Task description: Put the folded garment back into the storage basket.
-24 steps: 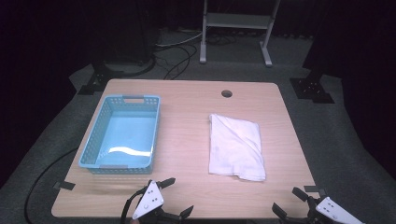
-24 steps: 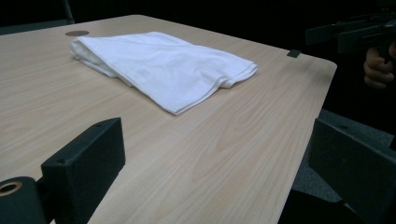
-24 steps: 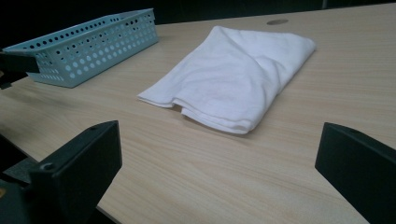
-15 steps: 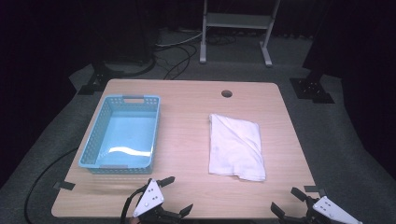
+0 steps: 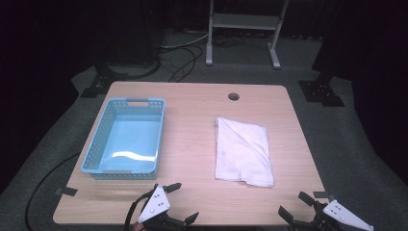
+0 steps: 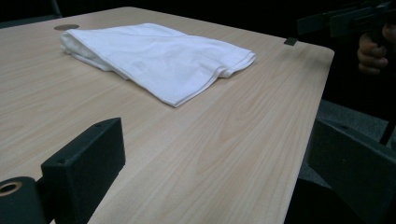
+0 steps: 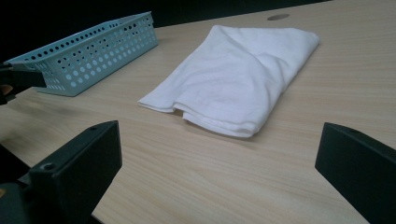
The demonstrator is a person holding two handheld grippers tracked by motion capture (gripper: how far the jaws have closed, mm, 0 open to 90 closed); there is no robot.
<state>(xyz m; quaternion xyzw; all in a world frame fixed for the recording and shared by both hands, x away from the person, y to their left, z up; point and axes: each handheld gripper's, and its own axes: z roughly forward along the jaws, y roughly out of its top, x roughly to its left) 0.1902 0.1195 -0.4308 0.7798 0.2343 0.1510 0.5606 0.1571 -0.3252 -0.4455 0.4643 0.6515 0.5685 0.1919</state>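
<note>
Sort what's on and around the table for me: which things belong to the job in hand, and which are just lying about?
Belongs to the job:
- folded white towel, nearest both grippers
- left gripper, jaws open
- right gripper, jaws open
- light blue perforated basket, likely, nothing in it

Just lying about:
- metal stand behind the table
- cables on the floor

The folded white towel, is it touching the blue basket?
Apart. The high view shows bare table between the towel and the basket.
</note>
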